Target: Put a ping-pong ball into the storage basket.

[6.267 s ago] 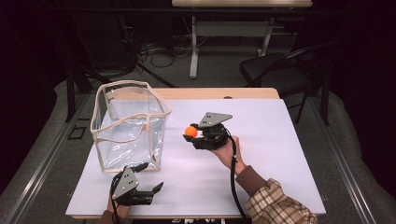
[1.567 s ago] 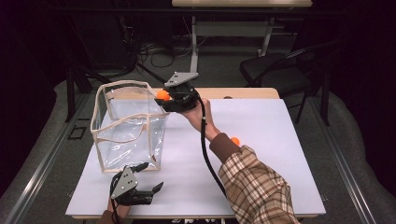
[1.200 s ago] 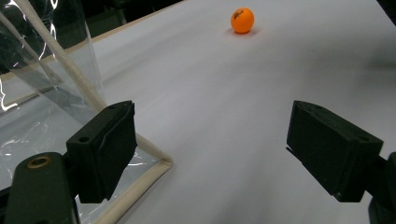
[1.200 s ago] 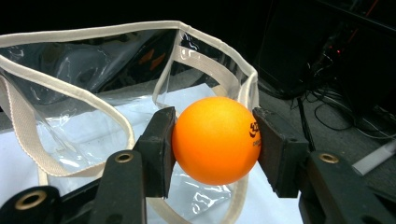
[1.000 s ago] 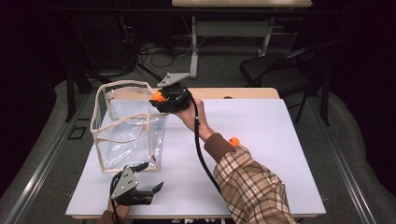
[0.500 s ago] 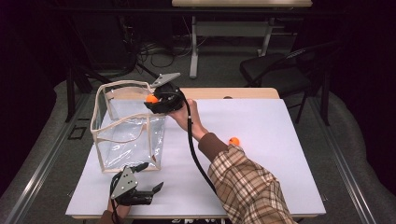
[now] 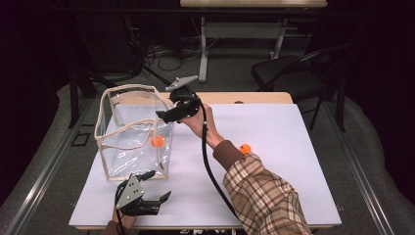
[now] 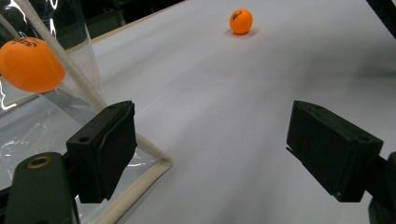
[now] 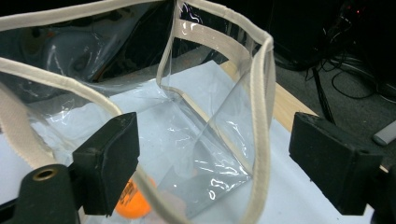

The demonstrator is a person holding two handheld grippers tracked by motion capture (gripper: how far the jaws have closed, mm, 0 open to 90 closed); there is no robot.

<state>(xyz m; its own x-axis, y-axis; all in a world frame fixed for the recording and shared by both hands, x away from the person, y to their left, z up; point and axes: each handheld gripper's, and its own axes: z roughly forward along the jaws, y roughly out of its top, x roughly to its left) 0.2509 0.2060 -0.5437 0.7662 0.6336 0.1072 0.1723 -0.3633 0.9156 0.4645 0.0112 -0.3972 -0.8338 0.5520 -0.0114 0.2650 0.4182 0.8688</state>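
— So where is the orange ball (image 7: 157,141) sitting?

— Inside the clear bag (image 7: 113,145), low down near its floor. The right gripper (image 7: 163,115) hangs over the bag's rim, above the ball and well apart from it.

— Is it gripping anything?

— No. Its jaws have just been opening, and they stand wide with nothing between them. In the right gripper view the ball (image 9: 133,201) peeks out below the left pad, seen through the plastic.

— And the left gripper (image 7: 157,200)?

— It rests at the near edge of the white table (image 7: 293,161), just beside the bag's corner, its 2 jaws spread and empty. In its own view the ball (image 8: 31,64) shows behind the bag's wall, up and left of the pads.

— Any other ball?

— 1 more, a second orange ball (image 7: 245,148) on the table, right of the plaid sleeve (image 7: 264,196), far from both grippers.
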